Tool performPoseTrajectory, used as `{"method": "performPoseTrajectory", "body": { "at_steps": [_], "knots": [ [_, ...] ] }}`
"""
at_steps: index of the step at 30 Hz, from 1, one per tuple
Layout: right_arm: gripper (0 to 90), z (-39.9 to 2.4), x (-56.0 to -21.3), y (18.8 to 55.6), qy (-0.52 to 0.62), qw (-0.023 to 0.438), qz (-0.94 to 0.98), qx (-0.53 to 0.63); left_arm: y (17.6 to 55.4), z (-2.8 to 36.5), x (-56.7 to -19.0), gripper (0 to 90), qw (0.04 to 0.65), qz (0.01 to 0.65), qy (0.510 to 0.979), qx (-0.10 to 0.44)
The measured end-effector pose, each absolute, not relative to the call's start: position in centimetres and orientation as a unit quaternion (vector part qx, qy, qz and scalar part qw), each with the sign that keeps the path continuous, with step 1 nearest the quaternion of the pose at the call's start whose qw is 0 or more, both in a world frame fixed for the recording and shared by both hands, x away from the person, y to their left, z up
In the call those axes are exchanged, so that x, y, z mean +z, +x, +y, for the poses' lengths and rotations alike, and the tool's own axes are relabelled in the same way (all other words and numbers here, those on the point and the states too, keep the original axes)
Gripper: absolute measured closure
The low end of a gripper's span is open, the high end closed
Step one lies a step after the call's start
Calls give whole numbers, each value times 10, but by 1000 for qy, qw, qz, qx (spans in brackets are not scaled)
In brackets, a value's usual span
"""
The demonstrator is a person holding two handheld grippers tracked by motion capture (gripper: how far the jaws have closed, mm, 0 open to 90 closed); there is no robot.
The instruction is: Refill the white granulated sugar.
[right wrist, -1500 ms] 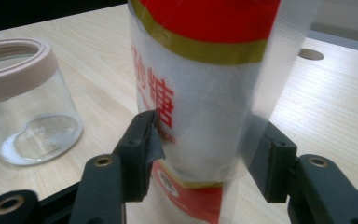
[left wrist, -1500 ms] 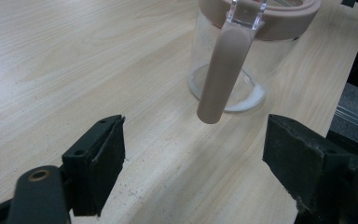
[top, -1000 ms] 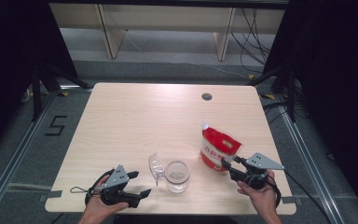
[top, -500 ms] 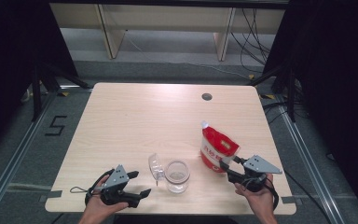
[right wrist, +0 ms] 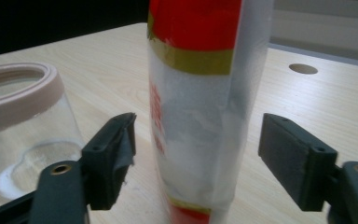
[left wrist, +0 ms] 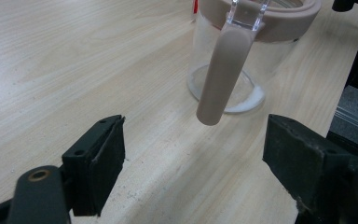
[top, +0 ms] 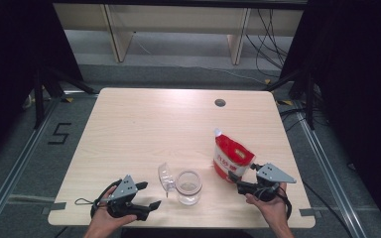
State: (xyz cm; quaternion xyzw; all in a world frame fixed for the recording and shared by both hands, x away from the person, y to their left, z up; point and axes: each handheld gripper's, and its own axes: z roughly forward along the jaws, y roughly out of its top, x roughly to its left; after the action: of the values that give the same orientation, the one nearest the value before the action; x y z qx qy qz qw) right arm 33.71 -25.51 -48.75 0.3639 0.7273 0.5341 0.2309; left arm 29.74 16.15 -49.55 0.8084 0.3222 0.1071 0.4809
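high view: red pouch [top: 232, 158] upright on counter [top: 144, 129], right of glass jar [top: 188, 186]. left claw [top: 148, 195] apart, near jar.
right gripper view: right claw [right wrist: 196, 154] jaws just opened, pouch between, pads clear.

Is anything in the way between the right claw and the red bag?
No. The right claw is open, its jaws having just spread apart, and the red bag stands upright right between them with nothing in front of it. The glass jar stands off to the side, apart from the bag.
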Motion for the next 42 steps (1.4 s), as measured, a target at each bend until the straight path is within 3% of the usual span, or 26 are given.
{"method": "performPoseTrajectory", "body": {
  "at_steps": [4, 15, 20, 42],
  "knots": [
    [157, -251, -494, 342, 360, 229, 726, 539, 297, 162, -496, 204, 480, 323, 809, 108],
    [172, -247, -501, 355, 329, 251, 742, 527, 298, 162, -495, 205, 476, 321, 811, 111],
    [191, -244, -503, 356, 342, 233, 730, 544, 298, 162, -495, 205, 475, 320, 812, 112],
    [242, -242, -508, 362, 329, 240, 732, 547, 298, 162, -496, 206, 476, 321, 811, 109]
  ]
}}
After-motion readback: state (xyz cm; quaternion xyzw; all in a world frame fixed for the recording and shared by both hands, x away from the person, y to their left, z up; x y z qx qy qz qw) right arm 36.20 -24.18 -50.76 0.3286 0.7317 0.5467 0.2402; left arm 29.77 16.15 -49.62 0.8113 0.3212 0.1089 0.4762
